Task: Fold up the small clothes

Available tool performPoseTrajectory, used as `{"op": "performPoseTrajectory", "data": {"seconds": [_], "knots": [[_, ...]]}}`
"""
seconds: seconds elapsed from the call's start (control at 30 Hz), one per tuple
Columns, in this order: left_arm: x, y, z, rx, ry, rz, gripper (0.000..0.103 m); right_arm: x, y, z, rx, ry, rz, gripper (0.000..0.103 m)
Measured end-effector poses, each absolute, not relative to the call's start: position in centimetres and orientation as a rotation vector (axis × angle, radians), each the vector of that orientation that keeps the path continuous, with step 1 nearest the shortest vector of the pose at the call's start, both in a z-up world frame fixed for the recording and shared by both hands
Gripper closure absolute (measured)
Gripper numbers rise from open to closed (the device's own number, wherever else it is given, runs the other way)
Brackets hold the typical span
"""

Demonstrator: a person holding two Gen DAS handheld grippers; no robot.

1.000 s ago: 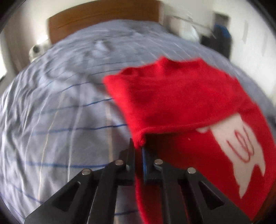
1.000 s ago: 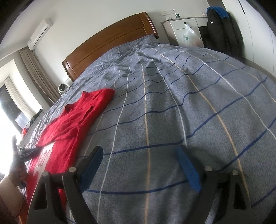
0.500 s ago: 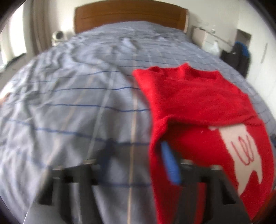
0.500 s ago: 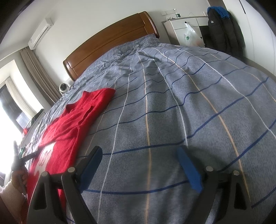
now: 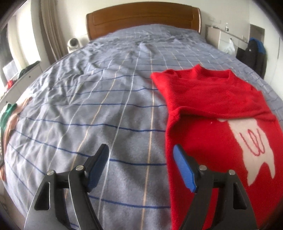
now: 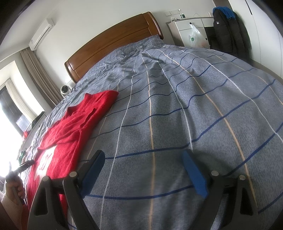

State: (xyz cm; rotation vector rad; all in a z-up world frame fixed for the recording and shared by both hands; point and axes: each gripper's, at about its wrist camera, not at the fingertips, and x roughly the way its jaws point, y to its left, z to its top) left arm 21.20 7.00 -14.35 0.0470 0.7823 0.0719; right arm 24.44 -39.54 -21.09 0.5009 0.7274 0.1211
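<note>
A small red sweater (image 5: 208, 99) with a white patch (image 5: 251, 146) lies on the grey checked bedspread (image 5: 106, 109), its upper part folded down over the body. My left gripper (image 5: 141, 157) is open and empty, low over the bedspread, its right finger at the sweater's left edge. In the right wrist view the sweater (image 6: 70, 129) lies far left. My right gripper (image 6: 143, 162) is open and empty above bare bedspread, to the right of the sweater.
A wooden headboard (image 5: 141, 16) stands at the far end. Other clothes (image 5: 7, 113) lie at the bed's left edge. A white cabinet (image 6: 191, 30) and a dark jacket (image 6: 228, 30) stand at the right. The person's left hand (image 6: 14, 187) shows low left.
My left gripper was shut on the sweater's folded edge a second ago; it has opened, let go and pulled back to the left. The right gripper has barely moved.
</note>
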Motion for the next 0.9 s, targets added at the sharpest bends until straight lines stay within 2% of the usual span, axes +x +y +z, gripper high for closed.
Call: {"op": "performPoseTrajectory", "data": {"seconds": [0.33, 0.7, 0.9], "knots": [[19.8, 6.6, -14.2, 0.101, 0.768, 0.117, 0.025, 24.4, -39.5, -21.1, 0.500, 0.728, 0.121, 0.014], [19.8, 10.6, -13.8, -0.069, 0.698, 0.146, 0.007, 24.4, -39.5, -21.1, 0.497, 0.728, 0.121, 0.014], [21.0, 15.5, -18.1, -0.230, 0.765, 0.181, 0.002, 24.4, -39.4, -21.1, 0.492, 0.727, 0.121, 0.014]]}}
